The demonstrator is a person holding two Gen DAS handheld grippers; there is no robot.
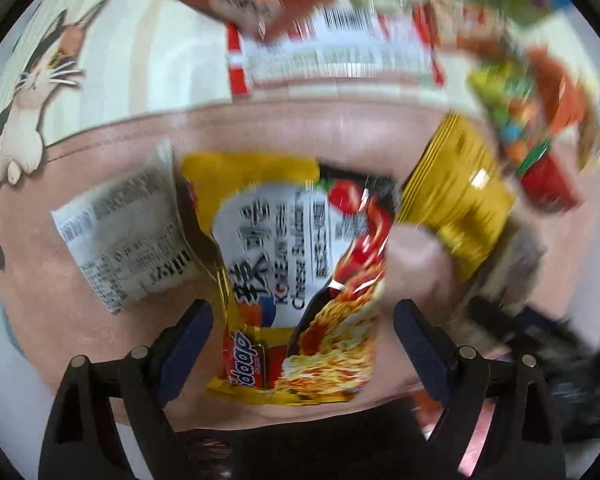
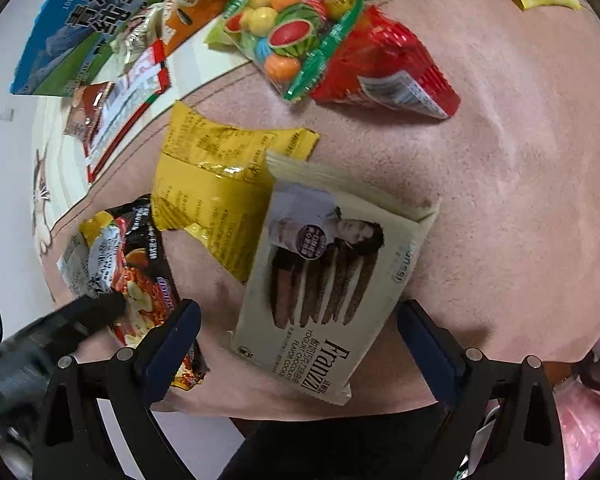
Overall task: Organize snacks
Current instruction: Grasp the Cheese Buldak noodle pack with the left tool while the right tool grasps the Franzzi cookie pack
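In the blurred left wrist view, a yellow and black noodle packet lies on the pink mat. My left gripper hangs open above it, its pads clear of the packet. In the right wrist view, a cream Franzzi cookie box rests flat on the mat, partly over a yellow packet. My right gripper stands open over the box's near end without pressing on it. The left gripper shows there as a dark blur above the noodle packet.
A white packet lies left of the noodles. A fruit candy bag and a red packet lie farther back. A blue and green carton and a red-white packet sit on the cat-print cloth.
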